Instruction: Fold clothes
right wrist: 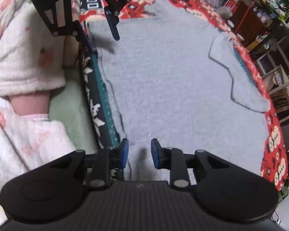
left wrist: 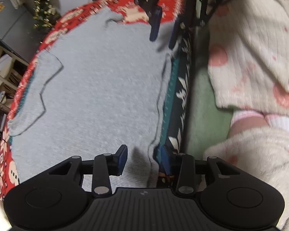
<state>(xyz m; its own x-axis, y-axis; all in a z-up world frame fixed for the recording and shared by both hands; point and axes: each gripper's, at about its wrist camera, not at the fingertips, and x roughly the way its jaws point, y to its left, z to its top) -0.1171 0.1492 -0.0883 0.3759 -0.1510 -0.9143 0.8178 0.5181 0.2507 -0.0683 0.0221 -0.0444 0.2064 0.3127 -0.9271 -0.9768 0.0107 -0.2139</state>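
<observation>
Plainly, no writing is legible on the grey garment (left wrist: 98, 96).

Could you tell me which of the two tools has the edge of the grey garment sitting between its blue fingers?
The left tool: the grey garment's near edge runs between its fingers. The right tool hangs over plain cloth, its fingers apart, gripping nothing.

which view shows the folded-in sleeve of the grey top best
The right wrist view: the grey top's sleeve shows whole and fairly sharp at right. The left wrist view shows it at the left edge, blurrier.
</observation>
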